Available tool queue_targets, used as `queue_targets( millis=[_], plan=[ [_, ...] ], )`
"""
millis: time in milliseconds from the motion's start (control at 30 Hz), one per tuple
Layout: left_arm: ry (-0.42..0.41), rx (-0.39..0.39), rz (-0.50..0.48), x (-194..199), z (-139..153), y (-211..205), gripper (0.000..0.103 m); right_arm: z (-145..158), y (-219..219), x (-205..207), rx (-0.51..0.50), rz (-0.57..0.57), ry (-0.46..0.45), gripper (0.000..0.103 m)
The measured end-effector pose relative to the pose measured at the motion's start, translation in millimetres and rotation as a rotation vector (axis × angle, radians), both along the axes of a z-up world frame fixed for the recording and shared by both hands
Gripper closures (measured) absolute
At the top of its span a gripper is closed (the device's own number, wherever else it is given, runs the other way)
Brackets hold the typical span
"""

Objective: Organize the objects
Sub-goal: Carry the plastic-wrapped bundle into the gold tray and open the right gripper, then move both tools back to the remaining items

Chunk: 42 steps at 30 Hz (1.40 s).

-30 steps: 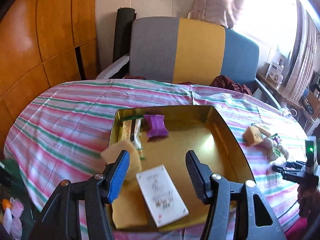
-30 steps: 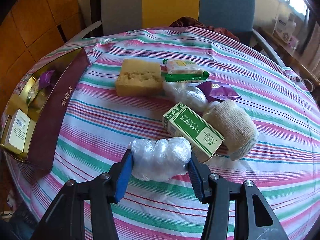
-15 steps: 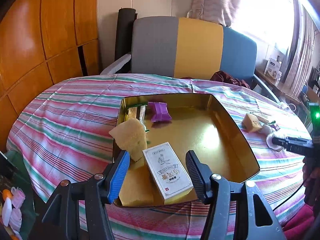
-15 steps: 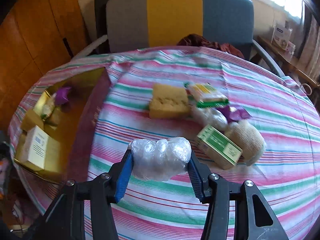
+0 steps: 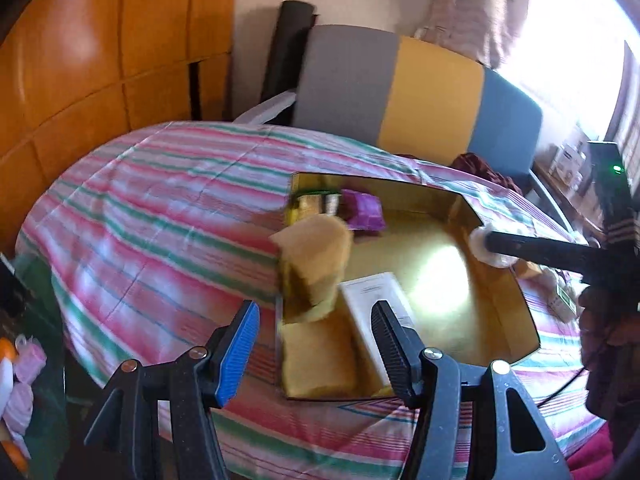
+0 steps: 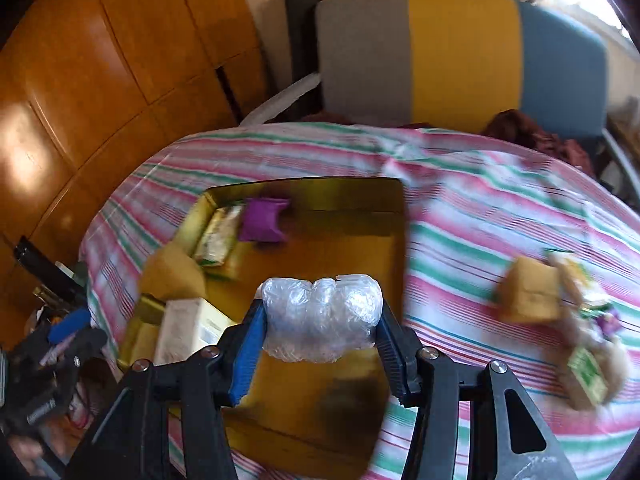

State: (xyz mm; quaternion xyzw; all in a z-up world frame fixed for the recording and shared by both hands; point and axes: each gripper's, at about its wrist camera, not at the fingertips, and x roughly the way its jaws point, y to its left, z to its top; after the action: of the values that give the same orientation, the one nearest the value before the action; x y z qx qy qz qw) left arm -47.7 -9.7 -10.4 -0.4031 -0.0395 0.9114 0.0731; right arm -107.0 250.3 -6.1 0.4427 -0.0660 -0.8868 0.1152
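The plastic-wrapped bundle [image 6: 322, 318] sat clamped between the pads of our right hand-held gripper [image 6: 320, 328], raised over the open gold tin [image 6: 332, 412]. The jaws were partly closed, pressing on both ends of the bundle. From the left wrist view we saw the same bundle [image 5: 486, 248] at the tip of that gripper, above the tin's right wall [image 5: 500, 292].

Inside the tin lay a purple packet [image 6: 262, 220] near the far wall, a yellow-green packet [image 6: 218, 236] just left of it, a tan sponge block [image 6: 172, 274] at the left wall, and a white box [image 6: 180, 330] nearer us.

Our left hand-held gripper [image 5: 312, 346] hung about half open with nothing between its pads, near the tin's near left corner; the sponge block [image 5: 314, 260] and white box [image 5: 376, 304] showed beyond its fingers.

The tin rested on the striped cloth [image 6: 480, 232] covering the counter. To the right on the cloth, well apart from the tin, we saw another tan block [image 6: 528, 296], a green-and-white box [image 6: 586, 372] and more blurred wrapped items beside them. A grey, yellow and blue chair [image 6: 460, 52] stood behind the counter.
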Motion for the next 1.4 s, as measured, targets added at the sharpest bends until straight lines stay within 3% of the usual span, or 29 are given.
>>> queue_targets(
  millis=[333,567,767,1100,1400],
  plan=[
    [-0.047,0.043,0.049,-4.7,-16.8,-33.0,0.044,-45.5,-78.6,-75.2,-0.033,0.022,-0.142,0.048],
    [-0.060,0.045,0.062,-7.6,-22.0,-37.3,0.044,-75.2,-120.4,-97.6,-0.013,0.106,-0.224,0.042],
    [-0.063,0.041,0.064,-7.0,-23.2,-36.4,0.044,-73.8,-111.8,-86.7,-0.090,0.124,-0.220,0.029],
    [-0.033,0.030,0.038,-0.3,-13.0,-24.8,0.044,-49.9,-89.2,-68.1,-0.104,0.068,-0.156,0.021],
    [-0.022,0.020,-0.012,3.0,-7.2,-6.5,0.044,-23.8,-35.8,-26.6,-0.095,-0.003,-0.064,0.017]
  ],
)
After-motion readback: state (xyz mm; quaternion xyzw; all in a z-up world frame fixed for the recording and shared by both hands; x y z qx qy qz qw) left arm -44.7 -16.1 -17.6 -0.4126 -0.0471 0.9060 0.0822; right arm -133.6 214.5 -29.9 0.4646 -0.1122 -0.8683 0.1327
